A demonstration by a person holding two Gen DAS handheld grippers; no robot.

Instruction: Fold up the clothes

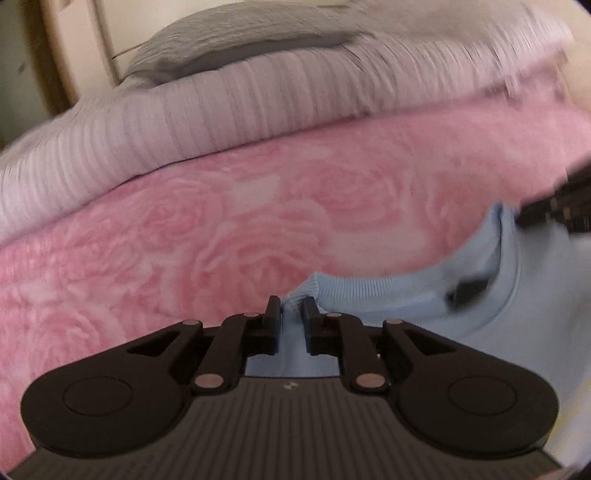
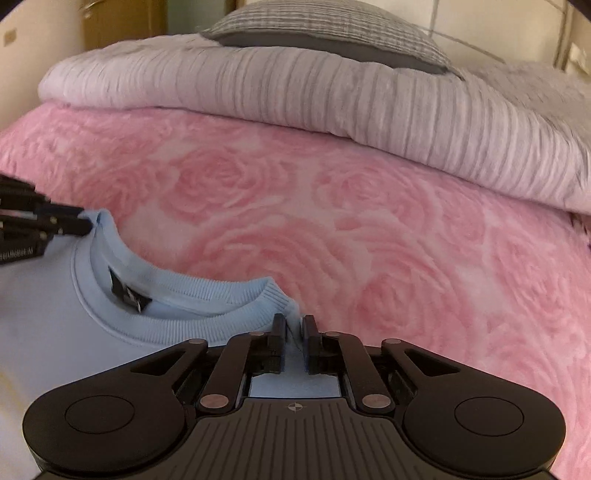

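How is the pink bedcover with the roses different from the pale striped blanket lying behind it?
The pink rose-patterned bedcover lies flat and spread wide; the pale ribbed blanket is folded into a thick stack at the far end. The bedcover shows large rose shapes, the blanket narrow stripes. A light blue sweatshirt rests on the bedcover, a grey checked pillow on the blanket. Both are soft bedding on the same bed.
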